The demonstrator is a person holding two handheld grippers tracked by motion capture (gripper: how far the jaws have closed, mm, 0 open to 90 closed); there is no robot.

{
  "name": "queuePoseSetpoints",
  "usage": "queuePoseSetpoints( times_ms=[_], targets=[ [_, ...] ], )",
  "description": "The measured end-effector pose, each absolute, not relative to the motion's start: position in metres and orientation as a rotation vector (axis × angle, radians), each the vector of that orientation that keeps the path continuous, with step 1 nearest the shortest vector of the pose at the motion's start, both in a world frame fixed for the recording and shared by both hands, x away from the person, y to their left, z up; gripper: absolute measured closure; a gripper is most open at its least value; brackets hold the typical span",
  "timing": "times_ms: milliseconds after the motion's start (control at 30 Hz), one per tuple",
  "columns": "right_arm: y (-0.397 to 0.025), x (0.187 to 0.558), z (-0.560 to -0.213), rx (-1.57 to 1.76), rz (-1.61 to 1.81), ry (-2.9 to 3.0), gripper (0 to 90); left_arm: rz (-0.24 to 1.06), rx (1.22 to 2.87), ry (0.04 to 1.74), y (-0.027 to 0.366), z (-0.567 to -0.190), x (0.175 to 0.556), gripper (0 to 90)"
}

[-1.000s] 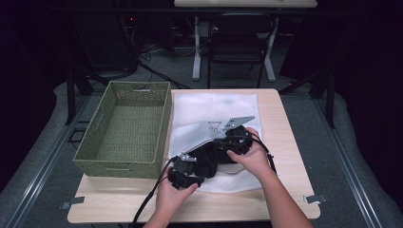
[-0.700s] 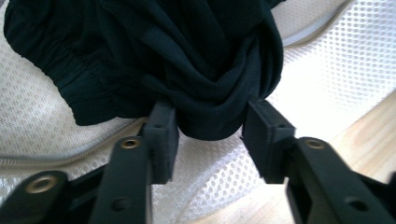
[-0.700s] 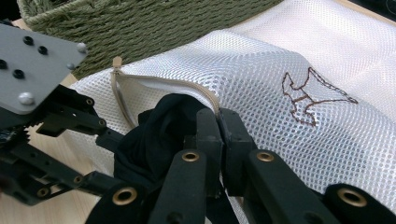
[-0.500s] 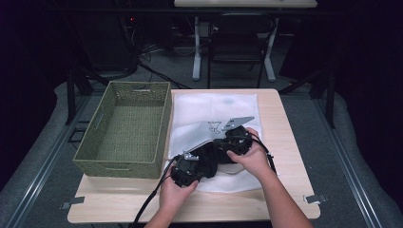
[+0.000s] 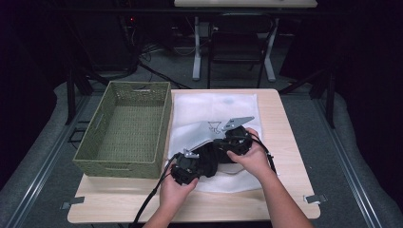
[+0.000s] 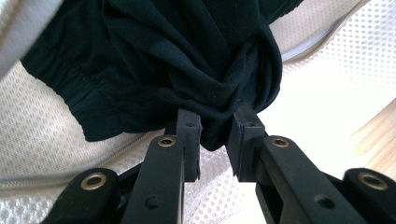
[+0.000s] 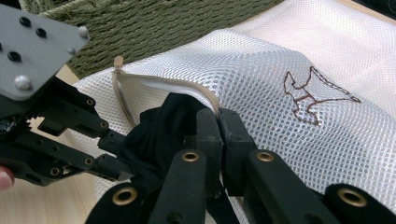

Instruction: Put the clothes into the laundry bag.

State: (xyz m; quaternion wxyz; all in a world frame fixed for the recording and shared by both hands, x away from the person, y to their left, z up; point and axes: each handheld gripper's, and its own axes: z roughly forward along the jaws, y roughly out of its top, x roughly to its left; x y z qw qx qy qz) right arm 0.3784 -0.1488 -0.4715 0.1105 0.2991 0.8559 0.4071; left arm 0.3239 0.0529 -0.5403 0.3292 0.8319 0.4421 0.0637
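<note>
A white mesh laundry bag lies flat on the table, with a beige zip edge and a stitched brown logo. A black garment is bunched at the bag's mouth. My left gripper is shut on a fold of that black garment, over the mesh. In the high view the left gripper sits at the bag's near left corner. My right gripper is shut on the bag's zip edge, holding it above the garment. Its body shows in the high view.
A green woven basket stands on the table's left half, its wall close to the bag's mouth. Bare wood runs along the right and front edges. Cables trail off the near edge. Chairs and table legs stand beyond the table.
Very little. The left hand has edged slightly forward with the black garment; the right hand keeps its place at the bag's edge.
</note>
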Motion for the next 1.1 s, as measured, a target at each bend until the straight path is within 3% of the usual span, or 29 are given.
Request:
queuePoseSetpoints(
  times_ms=[1100],
  targets=[
    [-0.147,0.377,-0.472,0.865,1.198,2.521,88.0,0.191,2.141,1.196,0.039,-0.528,0.362,78.1]
  ],
)
